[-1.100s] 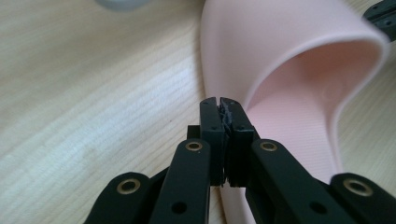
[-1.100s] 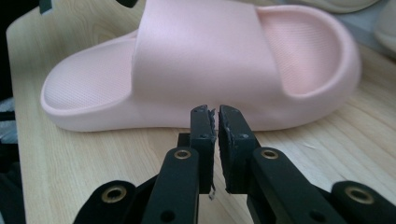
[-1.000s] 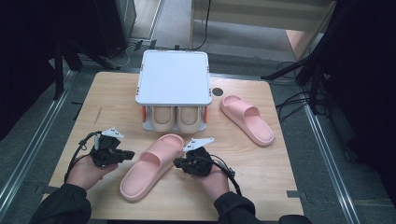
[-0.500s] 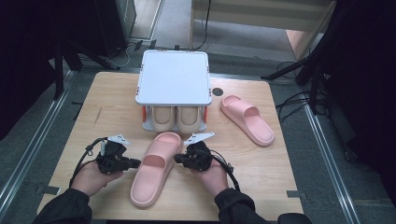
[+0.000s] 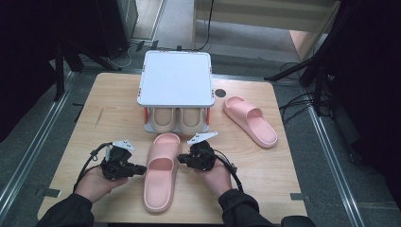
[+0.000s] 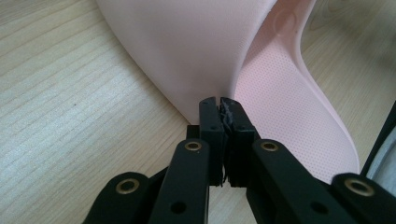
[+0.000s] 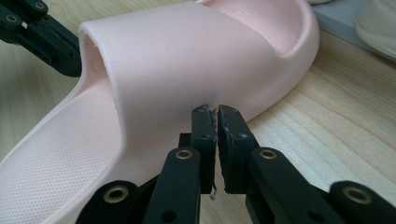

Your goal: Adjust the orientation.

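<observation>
Both tongs, left (image 5: 141, 169) and right (image 5: 182, 160), closed empty, tips seemingly against pink slipper (image 5: 161, 175).

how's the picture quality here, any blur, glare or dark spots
High view: soft, even light on the table, surroundings nearly black. Left gripper view: the pink slipper washes out pale and slightly blurred up close. Right gripper view: wood grain crisp, the slipper's strap evenly lit, no glare.
</observation>
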Available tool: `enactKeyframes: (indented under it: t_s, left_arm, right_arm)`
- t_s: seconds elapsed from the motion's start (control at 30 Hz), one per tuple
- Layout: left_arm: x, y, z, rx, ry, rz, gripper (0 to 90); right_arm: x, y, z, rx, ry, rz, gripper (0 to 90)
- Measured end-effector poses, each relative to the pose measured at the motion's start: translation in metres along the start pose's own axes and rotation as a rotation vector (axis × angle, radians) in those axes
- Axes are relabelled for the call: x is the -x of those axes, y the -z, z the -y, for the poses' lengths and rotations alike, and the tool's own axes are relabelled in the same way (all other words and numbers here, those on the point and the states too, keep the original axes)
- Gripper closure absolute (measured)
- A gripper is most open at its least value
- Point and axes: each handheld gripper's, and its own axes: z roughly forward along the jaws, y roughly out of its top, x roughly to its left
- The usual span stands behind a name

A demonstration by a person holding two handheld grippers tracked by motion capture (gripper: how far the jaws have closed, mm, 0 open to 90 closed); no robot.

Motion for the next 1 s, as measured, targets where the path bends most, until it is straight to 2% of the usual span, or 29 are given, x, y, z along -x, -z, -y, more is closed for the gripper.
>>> enactKeyframes:
  t_s: [0.07,0.1,0.2,0.27,0.4,0.43,0.53,0.57,0.6,0.67,0.73,0.77,0.8,0.83,0.9,0.93,1.0]
  left_arm:
    - [-0.001,0.002,0.0,0.009,0.005,-0.007,84.2]
    - [-0.003,0.006,-0.001,0.02,0.017,-0.006,81.9]
    - [-0.004,0.017,-0.003,0.063,0.021,0.002,79.6]
    - [-0.005,0.021,-0.004,0.076,0.021,-0.008,77.0]
    - [-0.007,0.026,-0.007,0.084,0.014,-0.018,69.2]
    - [-0.008,0.027,-0.008,0.087,0.019,-0.014,69.2]
    - [-0.013,0.03,-0.01,0.092,0.021,-0.016,57.8]
    - [-0.014,0.031,-0.011,0.103,0.025,-0.016,57.8]
    - [-0.016,0.032,-0.012,0.117,0.028,-0.016,51.6]
    - [-0.02,0.033,-0.012,0.138,0.032,-0.014,50.0]
    - [-0.023,0.034,-0.013,0.144,0.033,-0.012,47.1]
    - [-0.025,0.034,-0.014,0.151,0.037,-0.007,47.1]
    - [-0.026,0.035,-0.015,0.157,0.04,-0.006,46.6]
    - [-0.027,0.035,-0.016,0.164,0.04,-0.006,46.6]
    - [-0.029,0.035,-0.017,0.169,0.036,0.0,45.5]
    - [-0.031,0.035,-0.018,0.168,0.034,0.002,44.6]
    - [-0.033,0.035,-0.018,0.166,0.034,0.002,44.4]
  right_arm:
    - [0.001,0.001,0.0,0.0,0.004,0.003,82.9]
    - [0.001,0.002,0.0,0.006,0.005,0.001,82.1]
    - [0.003,0.007,-0.002,0.028,0.003,0.003,78.8]
    - [0.005,0.012,-0.002,0.04,-0.007,-0.001,75.9]
    - [0.007,0.019,-0.004,0.061,0.005,-0.001,72.9]
    - [0.007,0.023,-0.004,0.065,0.004,0.004,72.1]
    - [0.013,0.041,-0.004,0.088,0.005,0.014,69.4]
    - [0.013,0.041,-0.004,0.088,0.005,0.014,69.4]
    - [0.017,0.051,-0.005,0.101,-0.004,0.015,67.9]
    - [0.019,0.057,-0.005,0.111,-0.002,0.023,67.7]
    - [0.027,0.073,-0.004,0.138,-0.01,0.037,66.8]
    - [0.027,0.073,-0.004,0.138,-0.01,0.037,66.8]
    - [0.036,0.083,-0.004,0.153,-0.028,0.055,66.1]
    - [0.036,0.083,-0.004,0.153,-0.028,0.055,66.1]
    - [0.045,0.09,-0.004,0.162,-0.038,0.074,65.0]
    - [0.055,0.097,-0.002,0.162,-0.044,0.096,62.9]
    - [0.058,0.099,-0.002,0.166,-0.041,0.107,62.6]
